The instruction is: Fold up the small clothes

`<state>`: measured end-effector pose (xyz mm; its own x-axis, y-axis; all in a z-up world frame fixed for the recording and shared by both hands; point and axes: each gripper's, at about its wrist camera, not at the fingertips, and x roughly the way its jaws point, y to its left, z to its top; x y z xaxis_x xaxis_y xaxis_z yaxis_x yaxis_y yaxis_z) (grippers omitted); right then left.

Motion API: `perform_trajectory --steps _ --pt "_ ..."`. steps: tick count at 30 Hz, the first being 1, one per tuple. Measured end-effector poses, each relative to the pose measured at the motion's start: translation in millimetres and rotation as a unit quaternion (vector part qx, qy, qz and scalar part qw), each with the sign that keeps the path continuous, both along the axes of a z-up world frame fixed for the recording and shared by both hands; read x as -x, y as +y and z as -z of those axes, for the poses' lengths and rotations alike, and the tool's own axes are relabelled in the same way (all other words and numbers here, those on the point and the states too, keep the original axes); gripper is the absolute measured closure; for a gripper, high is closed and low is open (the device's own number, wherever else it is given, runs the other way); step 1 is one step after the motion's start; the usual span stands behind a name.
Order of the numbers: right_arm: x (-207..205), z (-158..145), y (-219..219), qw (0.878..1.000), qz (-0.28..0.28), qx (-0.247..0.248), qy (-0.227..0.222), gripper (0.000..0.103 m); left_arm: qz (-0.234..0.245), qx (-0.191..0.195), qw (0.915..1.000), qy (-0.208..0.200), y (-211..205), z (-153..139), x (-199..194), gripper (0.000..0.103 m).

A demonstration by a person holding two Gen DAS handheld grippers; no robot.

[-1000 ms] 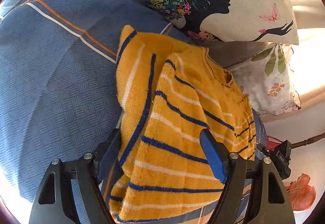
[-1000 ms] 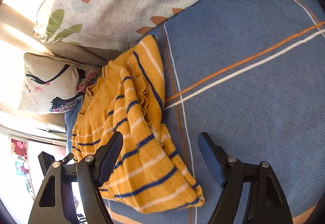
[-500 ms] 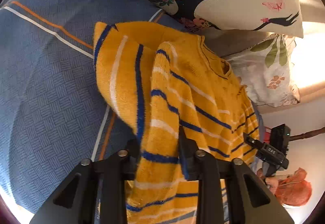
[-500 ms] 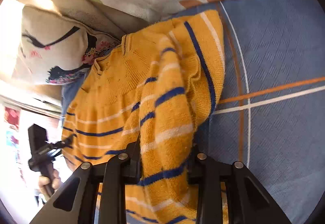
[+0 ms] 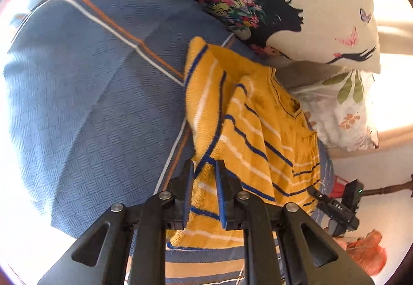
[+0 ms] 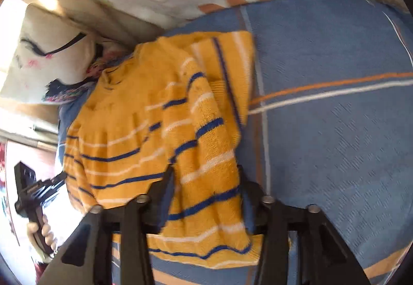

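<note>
Farther from pillow [image 5: 322, 8] now, fuzzy striped sweater [image 5: 258, 135].

Yellow striped sweater [image 5: 260, 135], seemingly half-folded, on bedspread.

Left gripper [image 5: 204, 189] jaws pinched on yellow striped sweater [image 5: 258, 135], over blue bedspread [image 5: 90, 104], beside printed pillow [image 5: 296, 1].
</note>
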<state>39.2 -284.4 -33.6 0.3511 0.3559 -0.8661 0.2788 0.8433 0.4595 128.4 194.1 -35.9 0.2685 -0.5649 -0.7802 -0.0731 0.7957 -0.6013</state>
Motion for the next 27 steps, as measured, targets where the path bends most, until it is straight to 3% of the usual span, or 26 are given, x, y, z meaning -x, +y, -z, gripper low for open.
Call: perform_trajectory --steps 1,3,7,9,11,14,16,20,21,23,27 --pt "6.4 -4.0 -4.8 1.0 0.016 -0.008 -0.009 0.044 0.002 -0.009 0.9999 -0.01 -0.3 -4.4 4.1 0.083" --pt "17.5 -22.6 -7.8 0.999 0.033 0.014 -0.037 0.044 0.013 -0.043 0.9983 -0.037 -1.6 -16.9 13.6 0.063" --pt "27.6 -73.6 8.6 0.988 0.025 0.097 -0.114 0.044 0.036 -0.091 0.9902 -0.099 -20.1 -48.1 31.2 0.049" --pt "21.0 -85.1 27.9 0.986 -0.002 0.093 -0.137 0.042 0.045 -0.094 0.9866 -0.126 -30.9 -57.1 36.7 0.036" --pt "9.5 -77.5 49.8 0.988 -0.039 0.074 -0.132 0.037 0.055 -0.085 0.985 -0.14 -41.1 -56.7 38.0 0.029" --pt "-5.0 -44.5 70.0 0.989 -0.066 0.09 -0.096 0.037 0.058 -0.094 0.9871 -0.116 -54.9 -37.4 30.3 0.029" --pt "-13.4 -26.1 69.8 0.99 -0.054 0.105 -0.071 0.037 0.045 -0.107 0.9888 -0.094 -52.7 -19.7 23.5 0.029" --pt "-12.8 -11.8 55.2 0.992 -0.044 0.102 -0.065 0.04 0.003 -0.144 0.9893 -0.024 -25.3 17.1 17.9 0.031" --pt "-12.3 -11.4 55.0 0.991 -0.051 0.106 -0.066 0.04 -0.005 -0.129 0.9908 -0.039 -18.4 14.6 20.1 0.031" --pt "-15.7 -8.1 59.5 0.989 -0.065 0.119 -0.064 0.04 -0.009 -0.149 0.9881 -0.037 -12.0 12.1 21.3 0.031" --pt "-16.9 -6.9 65.6 0.986 -0.077 0.138 -0.059 0.039 -0.016 -0.133 0.9896 -0.052 -9.0 -2.5 33.0 0.031"
